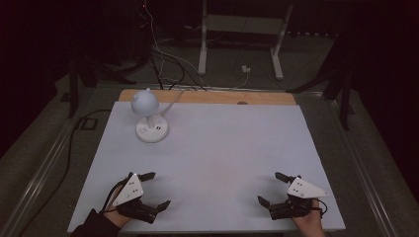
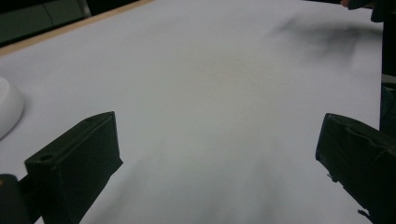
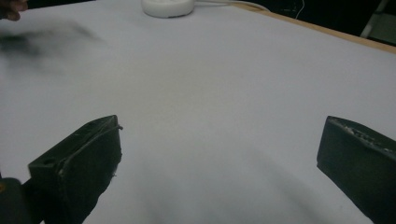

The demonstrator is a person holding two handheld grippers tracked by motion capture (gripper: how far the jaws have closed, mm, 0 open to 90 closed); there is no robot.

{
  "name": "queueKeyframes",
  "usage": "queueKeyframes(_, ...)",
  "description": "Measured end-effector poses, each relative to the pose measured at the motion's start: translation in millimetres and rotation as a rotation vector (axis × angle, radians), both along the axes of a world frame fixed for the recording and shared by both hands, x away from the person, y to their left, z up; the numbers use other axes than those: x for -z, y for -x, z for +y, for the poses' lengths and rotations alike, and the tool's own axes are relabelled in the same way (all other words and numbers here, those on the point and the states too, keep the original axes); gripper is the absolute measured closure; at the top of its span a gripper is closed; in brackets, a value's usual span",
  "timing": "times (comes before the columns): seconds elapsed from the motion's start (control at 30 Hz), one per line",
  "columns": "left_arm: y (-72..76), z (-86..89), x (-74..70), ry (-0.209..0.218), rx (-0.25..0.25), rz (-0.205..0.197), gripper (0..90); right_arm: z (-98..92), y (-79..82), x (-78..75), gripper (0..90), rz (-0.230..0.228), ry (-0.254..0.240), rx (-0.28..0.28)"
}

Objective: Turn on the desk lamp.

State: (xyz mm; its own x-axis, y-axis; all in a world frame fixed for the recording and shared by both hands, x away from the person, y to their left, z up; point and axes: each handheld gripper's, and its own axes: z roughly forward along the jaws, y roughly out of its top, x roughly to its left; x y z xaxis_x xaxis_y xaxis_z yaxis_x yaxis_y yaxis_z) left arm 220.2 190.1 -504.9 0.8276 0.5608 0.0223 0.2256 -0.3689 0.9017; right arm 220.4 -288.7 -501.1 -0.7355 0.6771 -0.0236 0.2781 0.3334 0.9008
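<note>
White lamp (image 1: pixel 149 114) stands upright at the far left of the counter (image 1: pixel 222 148), its round base (image 1: pixel 151 130) flat on the sheet and its cord running off the far edge. We use the lamp as landmark. Left gripper (image 1: pixel 157 189) sits well short of it, almost straight toward us from the base; jaws wide apart, nothing between them. Right gripper (image 1: pixel 273 188) lies well apart from the lamp, off toward the counter's other near corner; jaws also spread, empty. In the left gripper view the base edge (image 2: pixel 9 109) shows left of the jaws. We judge the left nearer, so the reach is likely its job.
</note>
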Motion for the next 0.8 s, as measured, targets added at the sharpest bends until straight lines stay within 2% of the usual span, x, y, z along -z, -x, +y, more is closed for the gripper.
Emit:
queueKeyframes(0.1, 0.2, -0.2, -0.4, -0.01, 0.001, -0.002, 0.4, 0.9, 0.4, -1.0, 0.0, -0.007, -0.001, -0.01)
queueKeyframes(0.2, -1.2, 0.3, 0.7, -0.016, -0.012, 0.017, 0.4, 0.8, 0.0, -1.1, 0.0, -0.004, -0.009, -0.013)
queueKeyframes(0.4, -0.7, -0.2, 0.2, -0.02, -0.007, 0.022, 0.4, 2.2, 0.6, -0.7, 0.0, -0.035, -0.015, -0.026)
queueKeyframes(0.47, -1.2, -0.9, 1.1, -0.042, -0.006, 0.03, 0.4, 2.7, 0.8, -0.8, 0.0, -0.039, -0.014, -0.027)
queueKeyframes(0.53, -1.3, -1.3, 2.0, -0.046, 0.0, 0.035, 0.4, 3.0, 0.4, -0.9, 0.0, -0.038, -0.007, -0.025)
queueKeyframes(0.57, -1.2, -1.7, 2.0, -0.052, 0.001, 0.036, 0.4, 2.6, -0.4, -0.5, 0.0, -0.012, -0.013, -0.014)
queueKeyframes(0.63, -0.3, -2.7, 1.4, -0.057, 0.008, 0.032, 0.4, 2.3, -1.5, 0.7, 0.0, 0.006, -0.013, -0.01)
queueKeyframes(0.8, 2.1, -5.1, 0.5, -0.062, 0.028, 0.031, 0.4, 2.5, -1.2, -0.2, 0.0, 0.0, -0.019, -0.009)
